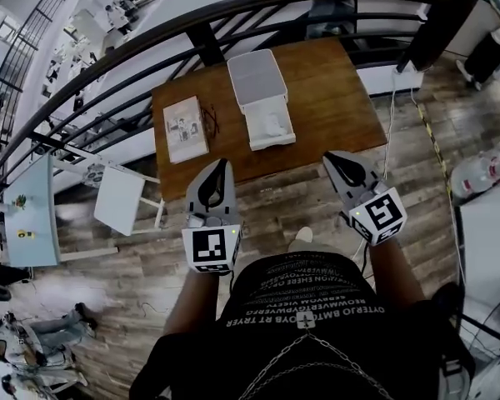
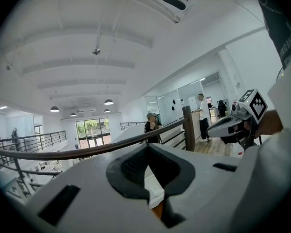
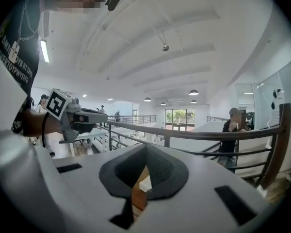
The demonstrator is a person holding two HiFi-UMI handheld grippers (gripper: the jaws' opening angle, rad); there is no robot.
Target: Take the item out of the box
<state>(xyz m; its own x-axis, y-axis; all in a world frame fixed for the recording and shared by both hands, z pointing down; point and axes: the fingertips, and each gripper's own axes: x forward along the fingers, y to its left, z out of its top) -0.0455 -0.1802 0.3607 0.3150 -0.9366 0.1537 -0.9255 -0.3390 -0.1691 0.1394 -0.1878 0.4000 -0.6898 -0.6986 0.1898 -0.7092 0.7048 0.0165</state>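
Left gripper [image 1: 221,167] and right gripper [image 1: 330,158] both pinched closed on nothing, well short of the table [image 1: 333,90]. White box [image 1: 255,77] lies open mid-table, pale item [image 1: 272,124] in its near half. Looks light, possibly soft. I'd pinch 1 exposed edge.

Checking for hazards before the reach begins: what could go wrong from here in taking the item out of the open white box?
1. The pale item lies in the shallow white box, barely distinct from it; the jaws might pinch the box wall instead.
2. Both the left gripper and the right gripper are shut and short of the brown wooden table; unbraced, the box could lift or slide with the item.
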